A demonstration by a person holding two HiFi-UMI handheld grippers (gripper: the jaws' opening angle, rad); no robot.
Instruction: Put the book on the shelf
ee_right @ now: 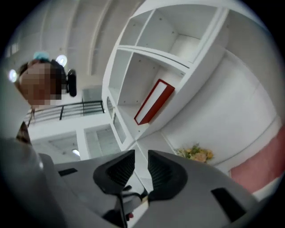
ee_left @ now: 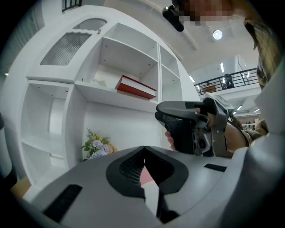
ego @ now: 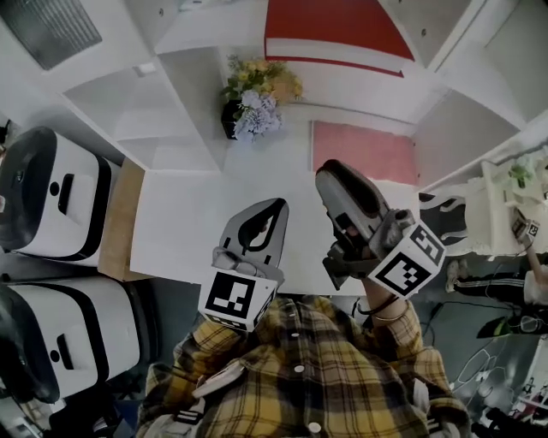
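Note:
A red book (ego: pixel 336 26) lies flat in an upper compartment of the white shelf unit (ego: pixel 184 94); it also shows as the red book (ee_left: pixel 136 87) in the left gripper view and the red book (ee_right: pixel 153 103) in the right gripper view. Neither gripper touches it. My left gripper (ego: pixel 272 205) hangs over the white table, its jaws meeting at the tips (ee_left: pixel 143 149) with nothing held. My right gripper (ego: pixel 330 171) is beside it, a little further forward. A narrow gap shows between the right gripper's (ee_right: pixel 141 155) jaws, and nothing is in it.
A dark pot of flowers (ego: pixel 255 104) stands at the shelf's foot. A pink flat sheet (ego: pixel 364 152) lies on the white table (ego: pixel 184 218) at the back right. Two white machines (ego: pixel 51 201) stand to the left. A person (ego: pixel 505 287) is at the far right.

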